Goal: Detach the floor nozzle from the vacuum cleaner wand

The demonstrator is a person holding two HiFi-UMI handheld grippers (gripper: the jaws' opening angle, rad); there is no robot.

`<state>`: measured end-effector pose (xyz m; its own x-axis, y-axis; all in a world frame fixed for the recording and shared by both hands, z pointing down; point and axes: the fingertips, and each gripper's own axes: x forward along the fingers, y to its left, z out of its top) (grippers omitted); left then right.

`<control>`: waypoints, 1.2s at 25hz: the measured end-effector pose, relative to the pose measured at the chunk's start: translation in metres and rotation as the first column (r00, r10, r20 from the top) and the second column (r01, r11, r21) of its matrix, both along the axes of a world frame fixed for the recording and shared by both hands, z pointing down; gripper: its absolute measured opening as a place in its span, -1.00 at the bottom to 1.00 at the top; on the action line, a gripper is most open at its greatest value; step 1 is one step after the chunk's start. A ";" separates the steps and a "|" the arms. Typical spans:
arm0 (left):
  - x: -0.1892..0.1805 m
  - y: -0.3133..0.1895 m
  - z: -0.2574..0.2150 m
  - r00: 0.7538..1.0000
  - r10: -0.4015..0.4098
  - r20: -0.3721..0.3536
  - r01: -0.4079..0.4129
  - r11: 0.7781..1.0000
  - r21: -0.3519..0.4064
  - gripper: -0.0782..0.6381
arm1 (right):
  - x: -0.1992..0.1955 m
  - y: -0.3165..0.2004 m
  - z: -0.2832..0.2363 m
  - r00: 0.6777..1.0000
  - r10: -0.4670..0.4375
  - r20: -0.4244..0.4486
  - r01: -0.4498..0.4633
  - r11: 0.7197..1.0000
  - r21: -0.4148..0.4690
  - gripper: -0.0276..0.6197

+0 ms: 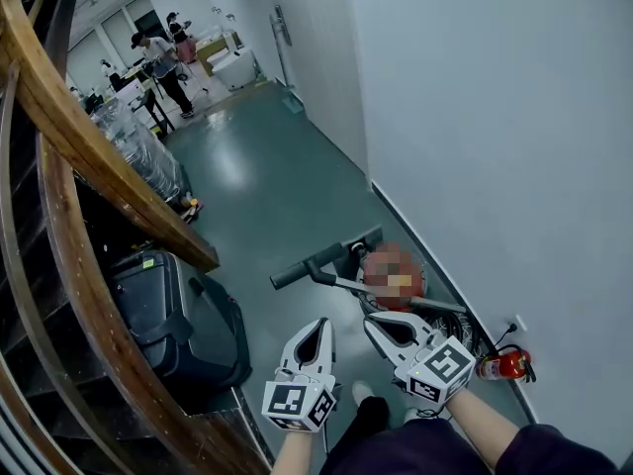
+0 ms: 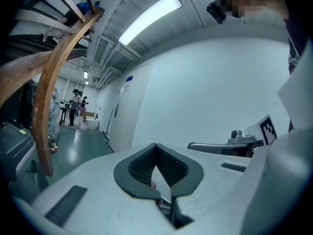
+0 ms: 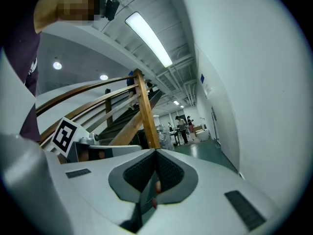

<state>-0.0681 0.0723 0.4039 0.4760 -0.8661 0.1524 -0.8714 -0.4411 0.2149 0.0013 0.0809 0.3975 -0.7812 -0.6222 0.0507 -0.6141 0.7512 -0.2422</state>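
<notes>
The vacuum cleaner lies on the green floor by the white wall in the head view. Its dark bar-shaped floor nozzle (image 1: 324, 259) sits at the end of a silver wand (image 1: 415, 301) that runs right toward the wall. Part of the machine is hidden where the picture is blurred. My left gripper (image 1: 320, 325) and right gripper (image 1: 373, 323) hover side by side just short of the wand, both shut and empty. In the left gripper view the jaws (image 2: 156, 147) meet with nothing between them. The right gripper view shows the same for its jaws (image 3: 155, 152).
A curved wooden stair railing (image 1: 69, 137) fills the left. A black machine (image 1: 173, 315) stands under it. A red fire extinguisher (image 1: 504, 365) and a wall socket (image 1: 519, 324) are at the right by the wall. People (image 1: 163, 62) and wrapped goods (image 1: 138, 146) stand far down the hall.
</notes>
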 end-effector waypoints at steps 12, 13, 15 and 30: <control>-0.028 -0.044 0.018 0.998 0.028 -0.058 -0.031 0.999 -0.045 -0.77 | -0.022 -0.040 0.014 0.997 0.049 -0.055 -0.051 0.998 -0.034 -0.86; -0.028 -0.048 0.020 0.998 0.028 -0.063 -0.032 0.998 -0.048 -0.77 | -0.021 -0.045 0.014 0.997 0.054 -0.056 -0.056 0.998 -0.036 -0.86; -0.027 -0.056 0.022 0.997 0.030 -0.066 -0.033 0.998 -0.053 -0.77 | -0.018 -0.055 0.016 0.997 0.060 -0.057 -0.062 0.997 -0.040 -0.86; -0.023 -0.151 0.056 0.995 -0.063 -0.075 0.051 0.988 -0.149 -0.77 | -0.008 -0.160 0.046 0.999 -0.011 -0.053 0.005 0.994 -0.112 -0.86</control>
